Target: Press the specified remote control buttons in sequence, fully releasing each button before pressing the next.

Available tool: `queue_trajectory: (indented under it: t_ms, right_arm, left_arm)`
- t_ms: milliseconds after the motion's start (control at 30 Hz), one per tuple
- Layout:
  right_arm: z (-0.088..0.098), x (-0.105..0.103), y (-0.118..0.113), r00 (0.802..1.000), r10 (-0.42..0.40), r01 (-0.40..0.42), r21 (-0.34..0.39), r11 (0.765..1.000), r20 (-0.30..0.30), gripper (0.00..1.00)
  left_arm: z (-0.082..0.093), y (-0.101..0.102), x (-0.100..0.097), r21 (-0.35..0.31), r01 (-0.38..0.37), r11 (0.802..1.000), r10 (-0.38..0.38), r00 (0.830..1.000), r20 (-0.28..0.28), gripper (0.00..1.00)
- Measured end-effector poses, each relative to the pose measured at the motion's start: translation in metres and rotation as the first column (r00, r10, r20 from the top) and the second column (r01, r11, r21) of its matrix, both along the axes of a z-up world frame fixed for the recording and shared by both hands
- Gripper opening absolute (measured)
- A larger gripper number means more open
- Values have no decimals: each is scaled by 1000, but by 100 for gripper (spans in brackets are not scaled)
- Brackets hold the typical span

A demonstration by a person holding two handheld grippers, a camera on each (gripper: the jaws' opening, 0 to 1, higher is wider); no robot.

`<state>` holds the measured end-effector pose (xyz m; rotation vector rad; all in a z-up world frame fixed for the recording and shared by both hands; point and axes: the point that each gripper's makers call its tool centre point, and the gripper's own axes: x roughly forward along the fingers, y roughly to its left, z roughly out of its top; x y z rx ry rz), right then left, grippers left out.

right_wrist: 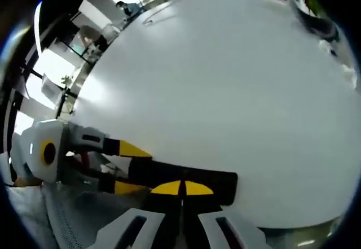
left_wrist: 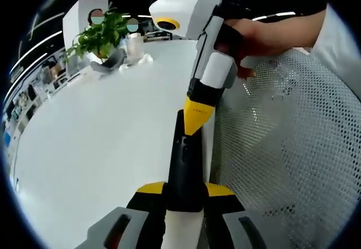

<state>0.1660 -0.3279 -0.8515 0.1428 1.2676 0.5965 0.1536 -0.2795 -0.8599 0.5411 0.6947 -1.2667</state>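
Observation:
A slim black remote control [left_wrist: 183,158] is held between the yellow-tipped jaws of my left gripper [left_wrist: 186,188], which is shut on its lower end. From above, my right gripper [left_wrist: 197,116] comes down with its yellow tips shut into one point that touches the remote's upper part; a hand [left_wrist: 251,37] holds it. In the right gripper view, the right gripper [right_wrist: 181,188] rests its shut tips on the remote [right_wrist: 217,182], which lies crosswise. The left gripper [right_wrist: 127,169] clamps the remote from the left. I cannot make out the buttons.
A large white table [left_wrist: 96,130] spreads under the remote. A potted green plant [left_wrist: 101,34] and a clear container [left_wrist: 134,48] stand at its far side. A white mesh chair back [left_wrist: 287,147] rises close on the right.

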Motion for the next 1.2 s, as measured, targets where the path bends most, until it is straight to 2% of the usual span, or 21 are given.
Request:
queue_trajectory:
  t_ms: [200, 433, 500, 567, 633, 733, 833, 900, 1033, 1200]
  right_arm:
    - [0, 0, -1, 1000, -24, 24, 25, 999, -18, 0]
    - [0, -1, 1, 999, 24, -23, -13, 1000, 28, 0]
    - [-1, -1, 1, 996, 65, -63, -31, 998, 58, 0]
    - [0, 0, 1, 985, 133, -125, -72, 990, 112, 0]
    - [0, 0, 2, 976, 162, -149, -99, 984, 145, 0]
    - [-1, 1, 2, 982, 139, -128, -91, 988, 128, 0]
    - [0, 1, 1, 995, 57, -54, -39, 998, 78, 0]
    - [0, 2, 0, 997, 46, -44, -23, 999, 68, 0]
    - [1, 2, -1, 1000, -27, 27, 36, 999, 4, 0]
    - [1, -3, -5, 998, -39, 40, 17, 999, -43, 0]
  left_arm:
    - [0, -1, 0, -5, -1, 1000, 1, 1000, 1, 25]
    - [0, 0, 0, -7, 0, 1000, 0, 1000, 0, 25]
    - [0, 0, 0, -8, -1, 1000, 1, 1000, 0, 25]
    - [0, 0, 0, -10, -1, 1000, 1, 1000, 0, 25]
    - [0, 0, 1, -10, 0, 1000, 0, 1000, 2, 25]
    - [0, 0, 1, -10, 0, 1000, 0, 1000, 3, 25]
    - [0, 0, 1, -11, 1, 1000, -1, 1000, 3, 25]
    - [0, 0, 0, -11, 1, 1000, -1, 1000, 4, 25]
    - [0, -1, 0, -12, 1, 1000, -1, 1000, 4, 25]
    - [1, -1, 0, -15, 0, 1000, 0, 1000, 3, 25]
